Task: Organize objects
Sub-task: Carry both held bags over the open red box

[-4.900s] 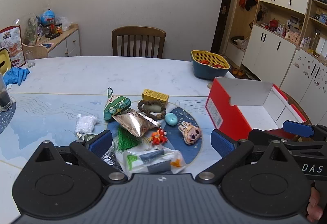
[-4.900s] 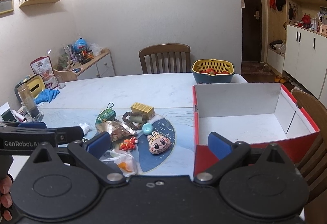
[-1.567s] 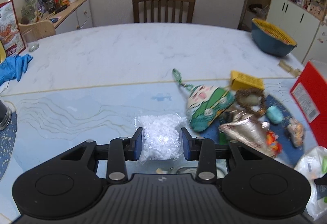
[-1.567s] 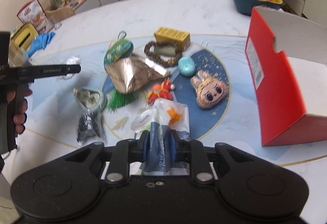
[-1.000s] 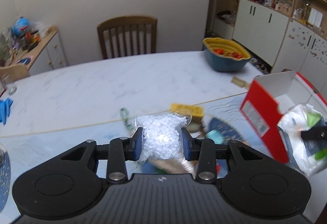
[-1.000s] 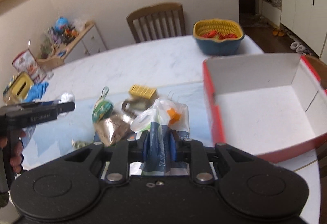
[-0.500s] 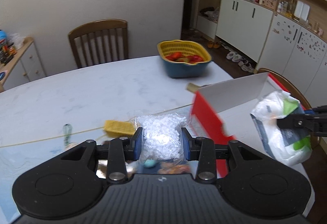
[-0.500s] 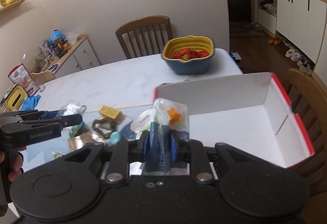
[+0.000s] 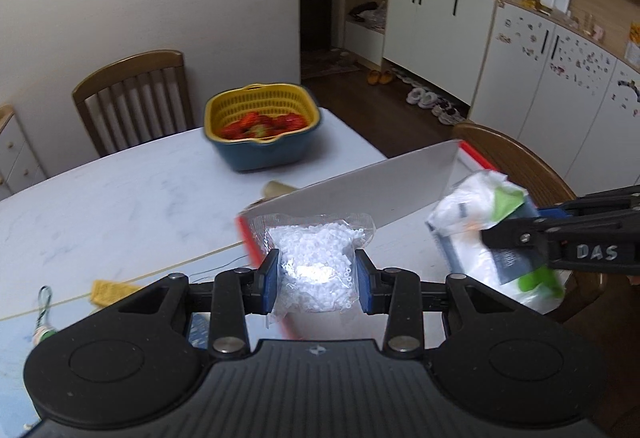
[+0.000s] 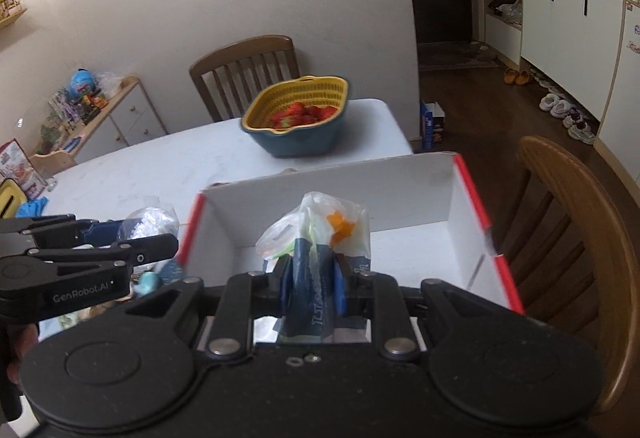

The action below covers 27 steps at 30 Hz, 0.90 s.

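Observation:
My left gripper [image 9: 316, 280] is shut on a clear bag of white beads [image 9: 316, 262], held in the air over the left edge of the red box [image 9: 360, 194]. My right gripper [image 10: 310, 288] is shut on a plastic bag holding blue and green packets [image 10: 316, 238], above the white inside of the red box [image 10: 408, 174]. In the left wrist view the right gripper [image 9: 516, 240] with its plastic bag [image 9: 480, 214] hangs at the right over the box. The right wrist view shows the left gripper [image 10: 132, 238] with the bead bag [image 10: 150, 220] at the box's left wall.
A yellow and blue basket of strawberries [image 9: 262, 130] stands on the marble table [image 9: 120, 198] behind the box. Wooden chairs stand at the far side [image 9: 132, 98] and at the right [image 10: 568, 238]. A yellow block [image 9: 108, 290] and other small items lie at the left.
Both grippers have swung to the right with their bags, from above the pile of small items to over the red box. Neither grip has changed.

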Tool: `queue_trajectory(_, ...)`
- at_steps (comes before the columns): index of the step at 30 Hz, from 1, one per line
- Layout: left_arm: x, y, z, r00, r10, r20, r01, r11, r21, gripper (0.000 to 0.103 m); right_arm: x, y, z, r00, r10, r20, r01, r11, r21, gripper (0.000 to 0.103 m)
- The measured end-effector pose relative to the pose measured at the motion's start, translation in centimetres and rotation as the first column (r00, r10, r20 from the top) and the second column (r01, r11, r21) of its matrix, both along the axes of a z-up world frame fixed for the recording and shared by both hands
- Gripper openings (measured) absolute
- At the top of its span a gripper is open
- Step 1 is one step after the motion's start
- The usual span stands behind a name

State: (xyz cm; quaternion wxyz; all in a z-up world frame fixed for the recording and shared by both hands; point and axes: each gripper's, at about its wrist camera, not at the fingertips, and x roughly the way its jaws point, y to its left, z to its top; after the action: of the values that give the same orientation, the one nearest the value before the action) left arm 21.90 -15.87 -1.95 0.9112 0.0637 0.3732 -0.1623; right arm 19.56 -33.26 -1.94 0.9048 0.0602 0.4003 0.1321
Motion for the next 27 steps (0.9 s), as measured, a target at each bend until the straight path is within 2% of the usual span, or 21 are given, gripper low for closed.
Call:
queue_trajectory(7,1.2,-4.4,-1.9,0.998,-0.056,-0.012,0.057,0.997,0.043,0.037,1.8,-2.5,-1.7,1.0,-0.017,-0.015,0.017,1.0,-0.019,0.02)
queue_trajectory(11,2.2,-6.1,-3.6,0.997,-0.067,-0.044,0.07,0.995,0.065,0.037,2.8,-3.2,-3.1,0.999,-0.009,-0.042,0.008,1.0,-0.028,0.02)
queue_trajectory(21,5.3,-8.2,-8.3,0.982,-0.061,-0.177,0.083,0.99,0.117,0.037,4.8,-4.0,-6.6,0.994,0.017,-0.106,-0.024,0.998,-0.059,0.019)
queue_trajectory(27,7.4,-9.0,-9.5,0.964,-0.084,-0.254,0.124,0.981,0.147,0.037,5.1,-3.7,-7.9,0.989,0.068,-0.131,-0.08,0.993,-0.086,0.02)
